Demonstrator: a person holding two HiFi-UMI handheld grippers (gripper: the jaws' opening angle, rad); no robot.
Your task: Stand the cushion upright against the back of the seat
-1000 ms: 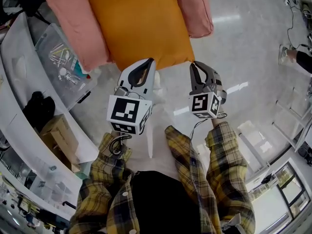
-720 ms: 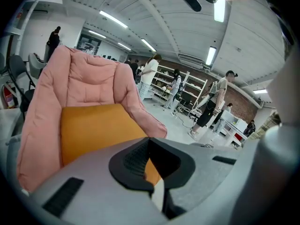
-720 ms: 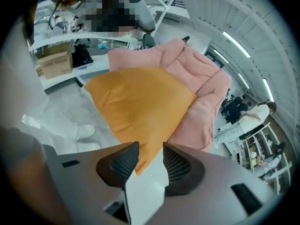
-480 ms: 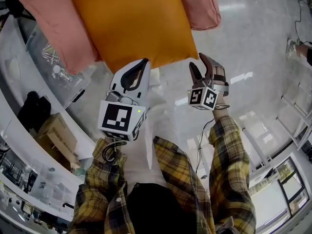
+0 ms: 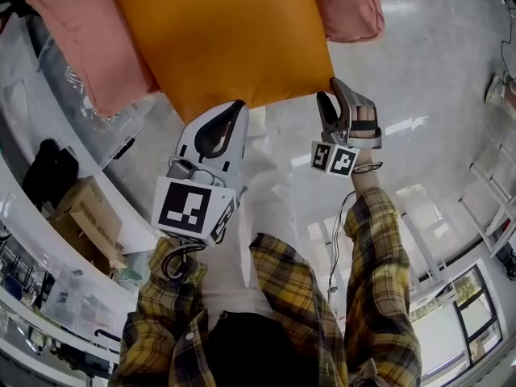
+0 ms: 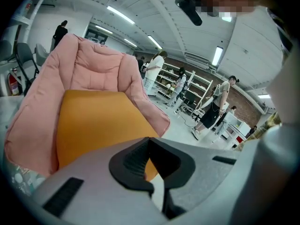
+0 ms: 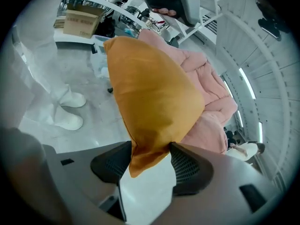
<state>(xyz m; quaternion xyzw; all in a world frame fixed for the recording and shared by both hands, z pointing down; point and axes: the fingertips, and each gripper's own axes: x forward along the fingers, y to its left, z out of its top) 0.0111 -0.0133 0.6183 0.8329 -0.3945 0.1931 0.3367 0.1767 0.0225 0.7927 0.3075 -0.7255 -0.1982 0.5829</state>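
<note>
Cushion [image 5: 226,39], orange, lies on the pink seat [image 5: 72,47], with its near edge overhanging the seat's front. Right gripper [image 5: 339,103] is at the cushion's near right corner, its jaws pinched on that corner with the fabric bunched between them. Left gripper [image 5: 230,115] sits just beside the cushion's near edge, jaws closed together on nothing. Cardboard box [image 5: 89,220] stands well apart from the cushion, on its left.

Right tongs [image 7: 149,159] pinching orange cushion [image 7: 154,97] corner
</note>
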